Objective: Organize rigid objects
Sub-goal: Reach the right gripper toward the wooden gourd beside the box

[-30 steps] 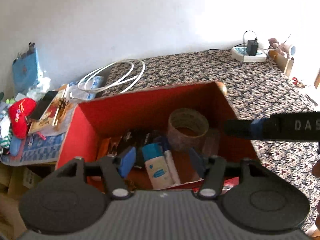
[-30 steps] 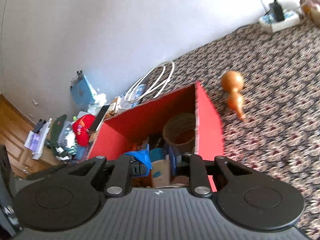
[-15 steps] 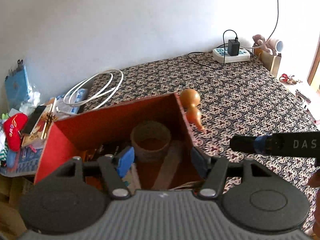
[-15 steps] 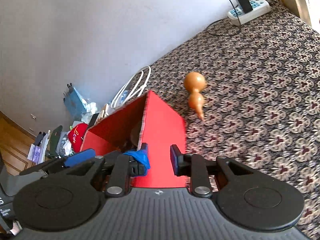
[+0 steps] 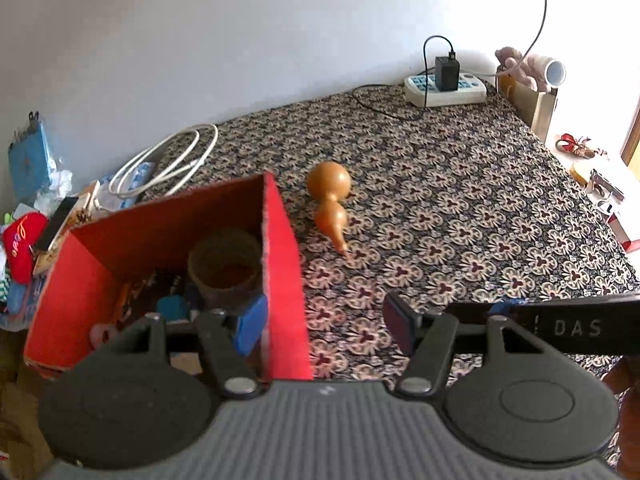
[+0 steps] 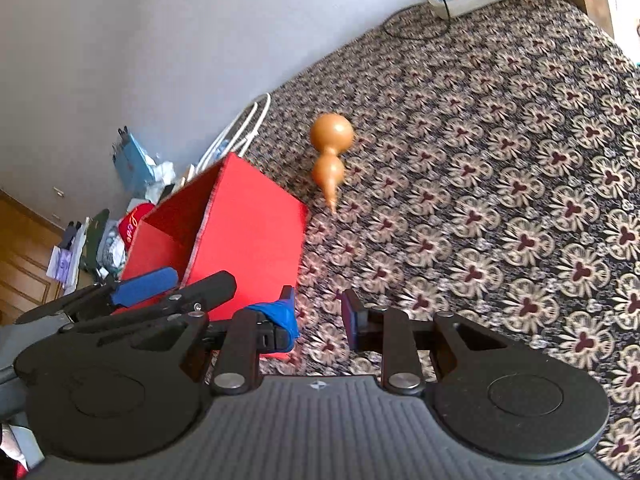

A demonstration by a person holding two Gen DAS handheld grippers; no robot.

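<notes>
Gourd [image 5: 330,204] beside red box [image 5: 282,280]

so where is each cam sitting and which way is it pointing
Left wrist: sits on the left gripper, looking forward and down over the open red box at the gourd on the patterned cloth; its own open fingers show, with the right gripper entering at right.
Right wrist: sits on the right gripper, to the right of the box, facing the gourd; its open fingers show, with the left gripper at left.
Shared: box, gourd, cloth, white cable, power strip.
</notes>
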